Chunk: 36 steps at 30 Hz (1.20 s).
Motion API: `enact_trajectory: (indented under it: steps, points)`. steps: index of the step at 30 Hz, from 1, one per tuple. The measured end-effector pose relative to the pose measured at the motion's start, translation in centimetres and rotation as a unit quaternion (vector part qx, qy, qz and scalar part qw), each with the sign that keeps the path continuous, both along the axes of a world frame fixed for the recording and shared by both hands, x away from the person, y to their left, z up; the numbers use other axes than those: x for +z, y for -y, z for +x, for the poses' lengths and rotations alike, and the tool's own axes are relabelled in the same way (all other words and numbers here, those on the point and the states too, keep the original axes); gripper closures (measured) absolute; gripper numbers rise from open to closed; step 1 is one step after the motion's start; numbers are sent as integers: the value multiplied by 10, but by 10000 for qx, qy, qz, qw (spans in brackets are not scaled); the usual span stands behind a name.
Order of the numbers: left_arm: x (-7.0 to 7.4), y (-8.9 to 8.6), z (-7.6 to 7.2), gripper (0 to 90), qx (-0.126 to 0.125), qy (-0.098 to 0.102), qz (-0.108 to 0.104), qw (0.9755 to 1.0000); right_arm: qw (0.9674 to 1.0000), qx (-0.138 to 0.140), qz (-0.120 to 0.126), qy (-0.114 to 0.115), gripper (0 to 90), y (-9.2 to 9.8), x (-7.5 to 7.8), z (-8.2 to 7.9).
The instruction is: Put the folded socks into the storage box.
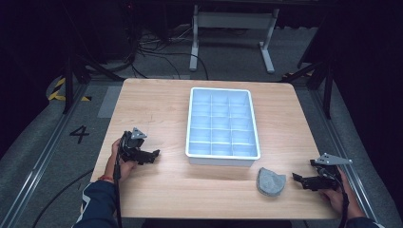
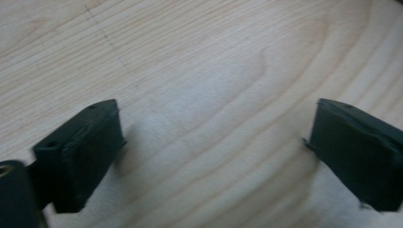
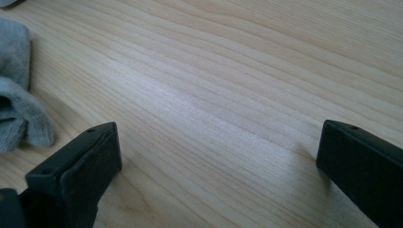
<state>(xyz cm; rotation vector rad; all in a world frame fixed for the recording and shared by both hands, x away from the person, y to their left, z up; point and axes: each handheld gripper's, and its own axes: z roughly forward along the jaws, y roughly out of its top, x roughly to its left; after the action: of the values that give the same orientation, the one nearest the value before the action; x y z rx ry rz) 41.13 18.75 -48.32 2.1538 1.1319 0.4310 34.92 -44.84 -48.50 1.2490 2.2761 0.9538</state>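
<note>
A pale blue tray (image 1: 222,154) with several small compartments stands on the wooden table (image 1: 157,109), a little past its middle. A crumpled grey cloth (image 1: 270,182) lies in front of the tray's near right corner; its edge shows at the left of the right gripper view as the grey cloth (image 3: 16,104). My left gripper (image 1: 154,155) rests low over the table at the near left, pointing right toward the tray, open with bare wood between its jaws (image 2: 214,137). My right gripper (image 1: 297,179) sits at the near right, pointing left at the cloth, open and holding nothing (image 3: 216,152).
The table ends in a rounded far edge; beyond it are a white metal stand (image 1: 233,28) and cables on the grey floor. A floor mark "4" (image 1: 79,134) lies left of the table. Bare wood lies between the grippers and around the tray.
</note>
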Motion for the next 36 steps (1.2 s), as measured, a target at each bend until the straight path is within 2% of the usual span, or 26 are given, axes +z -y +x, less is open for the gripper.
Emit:
enact_trajectory:
  steps: [1,3,10,15,21,26,30,34,36]
  points:
    - [0,0,-1,130,-26,-15,1,10000,10000,65,-1,-9,15,1,0,1]
    - [0,2,-5,142,9,22,0,10000,9999,119,-14,-2,14,1,0,2]
    - [0,12,-21,133,98,11,-14,10000,9999,156,-15,-4,14,2,0,3]
    - [0,20,-41,131,-321,39,12,9995,9999,141,-20,2,14,1,0,2]
    - [0,25,-68,131,-756,20,3,9971,9999,165,-1,2,21,1,0,2]
    - [0,25,-76,127,-802,-27,19,9968,9997,255,-35,-27,21,3,1,2]
    - [0,24,-74,127,-868,-22,20,9962,9997,215,-54,-110,41,2,3,2]
    - [0,24,-73,126,-920,-23,20,9958,9997,205,0,-105,140,3,5,-1]
    - [0,24,-73,124,-938,-26,11,9956,9994,260,154,-140,202,3,7,-2]
